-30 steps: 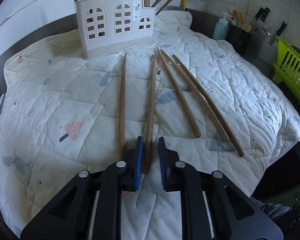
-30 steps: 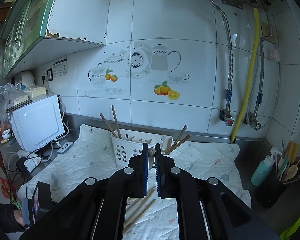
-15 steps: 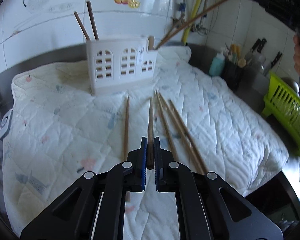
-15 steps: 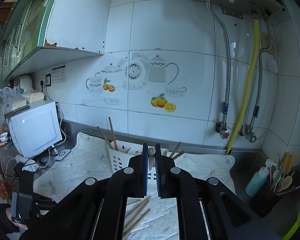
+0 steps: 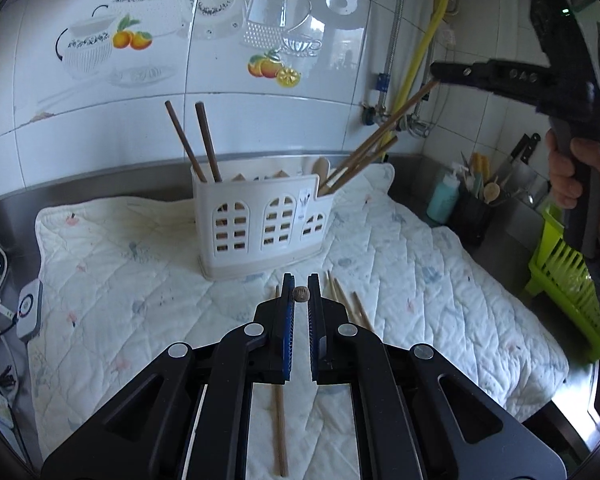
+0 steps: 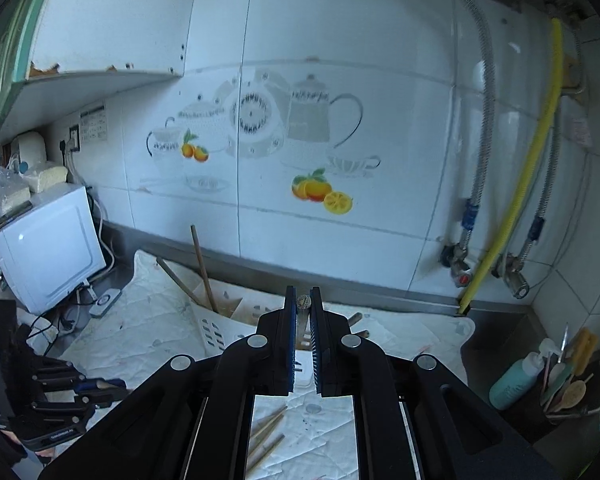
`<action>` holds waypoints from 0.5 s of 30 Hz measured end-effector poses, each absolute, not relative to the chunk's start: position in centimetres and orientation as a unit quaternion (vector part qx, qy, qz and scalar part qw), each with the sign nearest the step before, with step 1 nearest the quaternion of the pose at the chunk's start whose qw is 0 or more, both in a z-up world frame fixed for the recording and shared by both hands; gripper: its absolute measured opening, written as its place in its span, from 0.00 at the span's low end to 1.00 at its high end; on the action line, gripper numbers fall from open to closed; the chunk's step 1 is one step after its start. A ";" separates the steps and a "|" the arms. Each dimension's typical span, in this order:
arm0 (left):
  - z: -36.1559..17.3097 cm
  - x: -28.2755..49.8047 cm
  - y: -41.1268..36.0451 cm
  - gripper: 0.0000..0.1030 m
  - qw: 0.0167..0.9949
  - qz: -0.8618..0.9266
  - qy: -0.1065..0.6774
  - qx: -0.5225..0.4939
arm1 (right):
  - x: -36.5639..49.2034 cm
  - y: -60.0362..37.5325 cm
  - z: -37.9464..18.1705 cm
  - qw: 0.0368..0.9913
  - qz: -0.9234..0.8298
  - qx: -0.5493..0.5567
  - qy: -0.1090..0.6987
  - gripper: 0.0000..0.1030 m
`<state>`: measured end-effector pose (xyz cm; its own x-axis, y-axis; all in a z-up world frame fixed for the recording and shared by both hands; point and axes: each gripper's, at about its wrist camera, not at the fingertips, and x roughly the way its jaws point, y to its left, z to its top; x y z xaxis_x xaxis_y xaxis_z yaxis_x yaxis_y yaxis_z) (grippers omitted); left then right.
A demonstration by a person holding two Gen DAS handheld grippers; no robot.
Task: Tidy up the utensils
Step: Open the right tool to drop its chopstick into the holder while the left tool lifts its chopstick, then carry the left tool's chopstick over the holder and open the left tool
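My left tongs (image 5: 299, 294) clenched one chopstick (image 5: 301, 293) end-on before the white holder (image 5: 262, 222); my right tongs (image 6: 303, 302) gripped another chopstick (image 6: 303, 301) above it. I judged a tip-down approach best.

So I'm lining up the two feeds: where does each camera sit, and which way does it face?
Left wrist: on the left gripper, shut on a brown wooden chopstick, facing the white plastic utensil caddy; the right gripper and hand show.
Right wrist: on the right gripper, shut on another chopstick, facing the tiled wall; the left gripper shows lower left.
Shared: caddy, white quilted mat.
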<state>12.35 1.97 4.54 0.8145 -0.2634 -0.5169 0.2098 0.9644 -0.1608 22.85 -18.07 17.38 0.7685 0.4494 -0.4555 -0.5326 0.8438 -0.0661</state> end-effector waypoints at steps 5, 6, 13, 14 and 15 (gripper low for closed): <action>6.5 13.8 2.1 0.05 0.956 -0.124 0.263 -0.042 | 26.1 -16.8 16.3 0.926 0.267 -0.085 0.253 0.07; 6.9 14.0 2.1 0.05 0.957 -0.124 0.260 -0.042 | 26.5 -16.8 16.1 0.928 0.264 -0.080 0.250 0.09; 9.7 15.6 2.1 0.05 0.961 -0.128 0.242 -0.045 | 25.3 -17.9 16.3 0.943 0.249 -0.073 0.210 0.34; 10.3 15.8 2.1 0.05 0.962 -0.127 0.237 -0.043 | 24.8 -18.1 16.4 0.944 0.248 -0.076 0.204 0.35; 10.8 16.0 2.1 0.05 0.963 -0.127 0.232 -0.042 | 24.1 -18.3 16.4 0.945 0.249 -0.079 0.196 0.35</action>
<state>15.96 2.11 10.83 0.8601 -0.2640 -0.4365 0.2245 0.9643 -0.1407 24.14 -18.29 16.38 0.7988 0.4403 -0.4101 -0.5023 0.8632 -0.0517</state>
